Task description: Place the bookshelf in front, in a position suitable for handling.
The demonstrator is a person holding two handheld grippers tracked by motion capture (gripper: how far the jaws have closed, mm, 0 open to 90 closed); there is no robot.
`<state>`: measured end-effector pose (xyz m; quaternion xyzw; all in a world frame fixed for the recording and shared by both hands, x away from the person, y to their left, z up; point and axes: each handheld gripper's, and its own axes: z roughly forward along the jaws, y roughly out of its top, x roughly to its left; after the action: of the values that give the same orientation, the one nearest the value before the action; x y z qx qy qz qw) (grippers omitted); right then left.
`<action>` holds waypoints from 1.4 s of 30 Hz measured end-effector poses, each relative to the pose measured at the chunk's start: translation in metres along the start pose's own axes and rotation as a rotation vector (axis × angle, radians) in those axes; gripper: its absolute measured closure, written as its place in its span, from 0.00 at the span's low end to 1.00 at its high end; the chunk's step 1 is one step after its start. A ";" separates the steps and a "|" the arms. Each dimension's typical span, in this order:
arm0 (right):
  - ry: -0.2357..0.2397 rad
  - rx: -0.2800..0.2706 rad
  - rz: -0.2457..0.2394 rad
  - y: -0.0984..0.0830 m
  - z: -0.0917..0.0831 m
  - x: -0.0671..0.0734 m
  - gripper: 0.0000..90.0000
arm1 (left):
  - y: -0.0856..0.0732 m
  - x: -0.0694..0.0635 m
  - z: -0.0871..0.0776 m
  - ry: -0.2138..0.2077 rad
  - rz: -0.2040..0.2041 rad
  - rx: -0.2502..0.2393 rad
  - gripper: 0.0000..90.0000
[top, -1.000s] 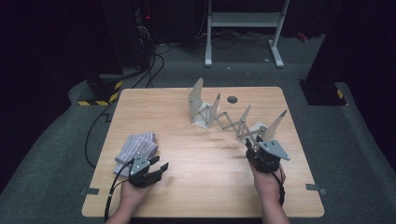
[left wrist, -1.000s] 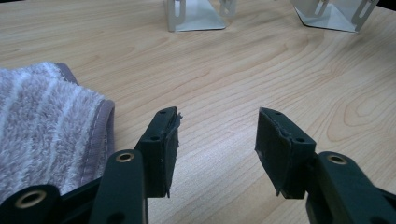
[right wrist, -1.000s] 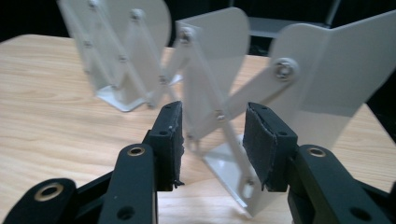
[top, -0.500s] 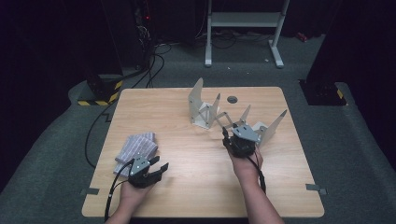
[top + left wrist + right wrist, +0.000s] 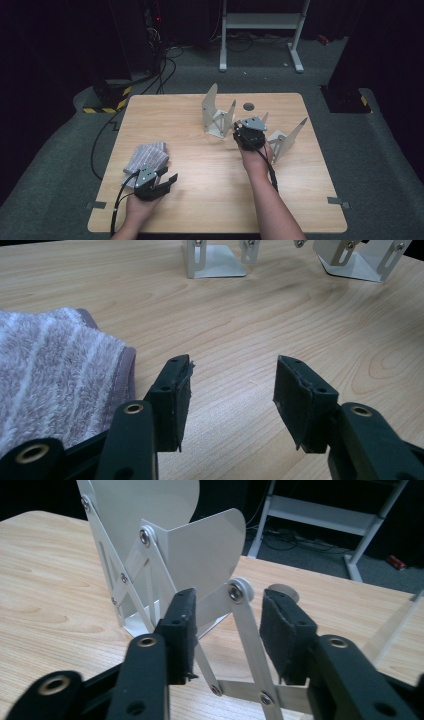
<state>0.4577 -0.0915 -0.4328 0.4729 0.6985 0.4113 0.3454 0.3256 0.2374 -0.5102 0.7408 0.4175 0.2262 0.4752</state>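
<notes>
Leftward, the right gripper (image 5: 248,134) has been carried, folding the metal scissor rack (image 5: 220,116) along its long axis; its closing jaws straddle a rack strut (image 5: 248,630), grip unconfirmed

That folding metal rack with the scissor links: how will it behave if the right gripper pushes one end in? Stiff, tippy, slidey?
The metal rack probably folds rather than resists: its scissor links are riveted at pivots. The thin sheet plates look light, and on the smooth wooden table the whole thing may slide. Tall upright plates on small bases could tip if pushed high.
</notes>
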 end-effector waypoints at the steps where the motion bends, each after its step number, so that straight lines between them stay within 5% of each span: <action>1: -0.004 0.004 -0.005 0.000 0.002 0.000 0.68 | 0.000 0.000 0.000 0.000 0.000 0.000 0.54; 7: 0.035 -0.002 0.000 -0.003 -0.003 -0.001 0.82 | 0.000 0.000 0.001 -0.002 0.000 0.005 0.54; 42: 0.331 -0.132 -0.110 -0.051 -0.105 0.068 0.88 | -0.001 -0.007 0.006 -0.009 0.019 0.022 0.54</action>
<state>0.3257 -0.0644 -0.4407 0.3360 0.7420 0.5090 0.2783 0.3252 0.2285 -0.5130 0.7508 0.4108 0.2226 0.4669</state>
